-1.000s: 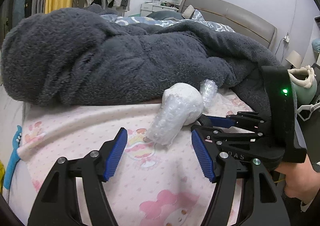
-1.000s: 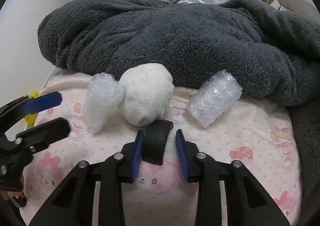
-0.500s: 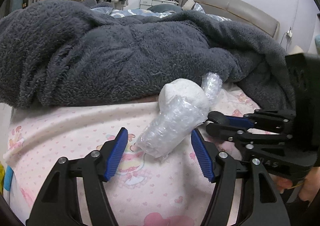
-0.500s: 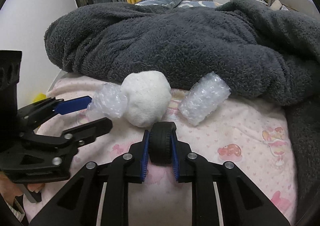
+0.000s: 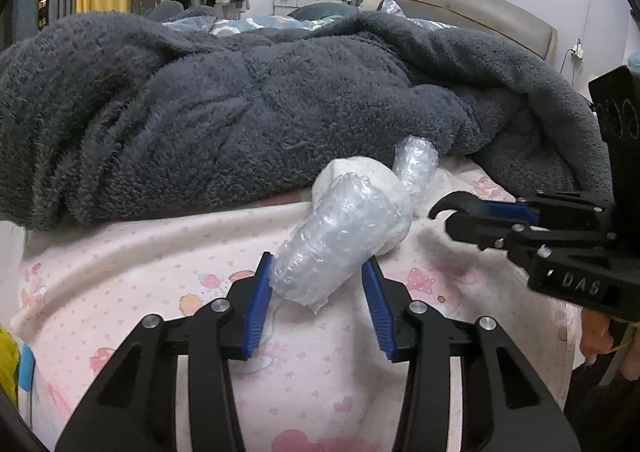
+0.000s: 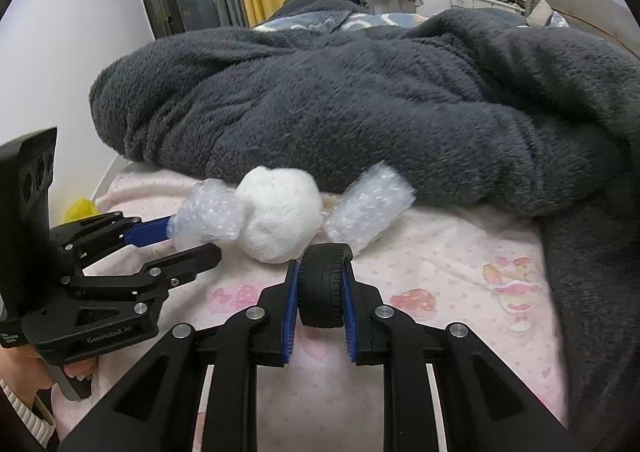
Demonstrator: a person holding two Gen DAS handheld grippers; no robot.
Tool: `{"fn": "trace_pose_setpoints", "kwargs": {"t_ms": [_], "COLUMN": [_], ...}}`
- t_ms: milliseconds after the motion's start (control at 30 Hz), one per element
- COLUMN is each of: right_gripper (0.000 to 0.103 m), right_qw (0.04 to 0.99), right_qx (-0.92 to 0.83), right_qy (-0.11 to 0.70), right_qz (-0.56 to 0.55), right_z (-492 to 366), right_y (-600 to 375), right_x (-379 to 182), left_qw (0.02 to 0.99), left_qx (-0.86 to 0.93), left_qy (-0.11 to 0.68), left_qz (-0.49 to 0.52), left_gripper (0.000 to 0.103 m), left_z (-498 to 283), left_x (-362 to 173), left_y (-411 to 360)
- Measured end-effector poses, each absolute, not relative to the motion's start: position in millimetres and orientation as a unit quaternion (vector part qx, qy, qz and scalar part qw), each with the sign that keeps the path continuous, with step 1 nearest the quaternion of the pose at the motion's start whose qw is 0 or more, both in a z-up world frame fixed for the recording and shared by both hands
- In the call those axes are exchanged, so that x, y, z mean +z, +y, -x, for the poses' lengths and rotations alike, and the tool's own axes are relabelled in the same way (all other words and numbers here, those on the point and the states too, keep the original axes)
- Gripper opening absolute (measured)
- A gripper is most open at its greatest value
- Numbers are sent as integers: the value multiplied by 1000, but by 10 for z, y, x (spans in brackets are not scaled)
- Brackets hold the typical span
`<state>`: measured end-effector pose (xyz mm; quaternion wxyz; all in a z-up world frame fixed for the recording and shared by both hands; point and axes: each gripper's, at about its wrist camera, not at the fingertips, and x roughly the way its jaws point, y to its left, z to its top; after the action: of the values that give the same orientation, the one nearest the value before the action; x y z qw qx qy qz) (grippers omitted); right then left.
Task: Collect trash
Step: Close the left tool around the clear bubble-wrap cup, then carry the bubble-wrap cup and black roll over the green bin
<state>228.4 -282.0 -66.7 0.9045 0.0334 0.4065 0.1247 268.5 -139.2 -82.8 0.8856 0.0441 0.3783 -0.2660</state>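
Gripping two pieces of trash at once, one per tool. Left gripper (image 5: 316,292) has just been closing and its blue pads now press both sides of a bubble-wrap roll (image 5: 340,248), taken at the near end; the far end leans on a white balled sock (image 5: 372,180) directly ahead of the jaws. Judgement: the near end was chosen because it juts free toward the tool, clear of the sock.

Right gripper (image 6: 320,292) is clamped on a small black rubber wheel (image 6: 322,286), tread upright between the pads, flat sides against them. Judgement: gripping the flat faces stops it rolling out. Wheel sits off the pink printed bedsheet (image 6: 460,292), I think, but contact underneath is hidden.

Count, both views:
- bubble-wrap rolls: 2. One in the left jaws; a second bubble-wrap roll (image 6: 368,208) lies ahead and right of the right tool, against the edge of the dark grey fleece blanket (image 6: 340,104).
- balled sock: 1, between the two rolls, touching the held one.
- wheel: 1.
- grippers: 2, each occupied.

Judgement: the second roll remains to collect. No bin or bag visible in either view.
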Motion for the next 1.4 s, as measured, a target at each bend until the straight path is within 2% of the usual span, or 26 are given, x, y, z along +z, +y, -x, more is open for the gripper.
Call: {"fn": "trace_pose_setpoints", "kwargs": {"t_ms": [800,1400], "right_gripper": [20,20], "right_qw": [914,906], "right_qx": [141,200], "right_qy": [374,370], "right_qz": [-70,-50], "right_z": [-1812,-1459], "right_y": [-2730,-1924], "right_x": [-161,-13], "left_qw": [896,907], "left_qx": [-210,-103], "left_qy": [391,408], "left_qz": [-22,9], "left_gripper": [47,47], "left_z": [-2193,-1754], "left_x": [-593,-549], "left_y": [-862,-13]}}
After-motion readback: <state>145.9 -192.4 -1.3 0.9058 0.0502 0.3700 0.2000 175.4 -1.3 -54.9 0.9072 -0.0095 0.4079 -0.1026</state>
